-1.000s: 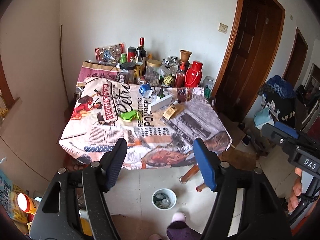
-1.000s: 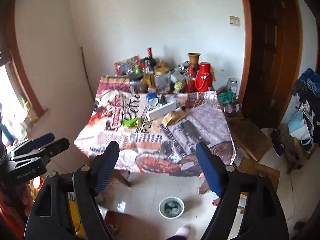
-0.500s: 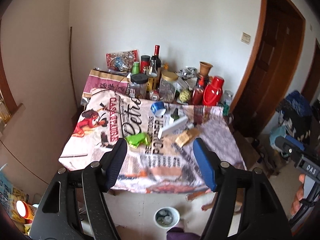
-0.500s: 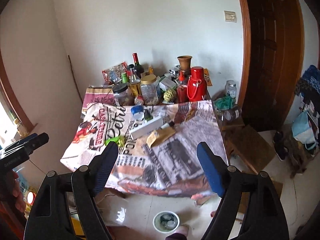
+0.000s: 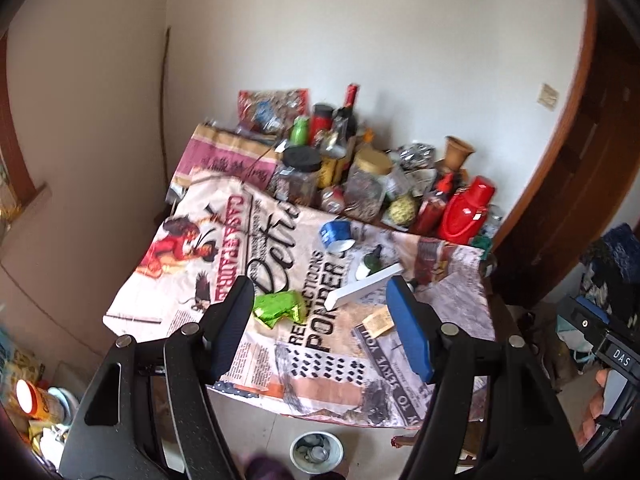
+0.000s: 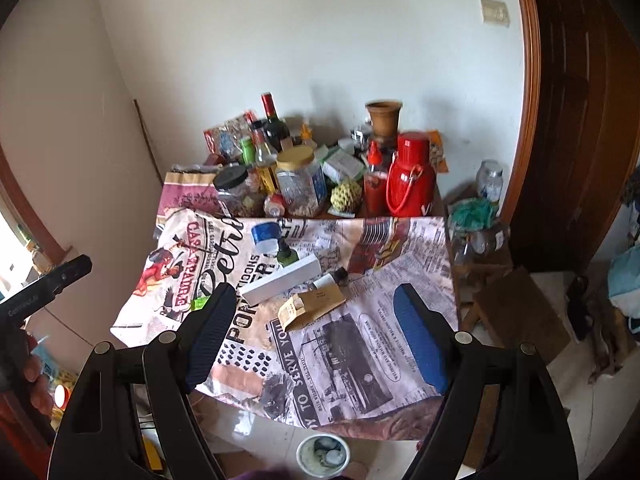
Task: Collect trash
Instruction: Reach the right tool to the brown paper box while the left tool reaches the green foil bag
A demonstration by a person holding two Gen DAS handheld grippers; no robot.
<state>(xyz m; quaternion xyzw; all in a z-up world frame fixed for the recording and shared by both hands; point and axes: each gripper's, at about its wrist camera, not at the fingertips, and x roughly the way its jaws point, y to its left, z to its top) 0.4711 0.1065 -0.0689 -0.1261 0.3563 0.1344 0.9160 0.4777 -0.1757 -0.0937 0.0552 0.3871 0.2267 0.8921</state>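
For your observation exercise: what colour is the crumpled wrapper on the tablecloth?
Bright green, shiny like foil. The wrapper shows best in the left wrist view.

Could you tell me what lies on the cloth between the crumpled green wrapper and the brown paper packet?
The long white box lies between the green wrapper and brown packet, clearest in the right wrist view.

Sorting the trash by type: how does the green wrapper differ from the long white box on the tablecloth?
The green wrapper is crumpled, shiny and irregular; the long white box is rigid, plain and straight-edged. The wrapper is bright green, the box white. The wrapper lies nearer the table's left side, the box towards the middle, slanted across the print. Both lie loose on the tablecloth, untouched by either claw.
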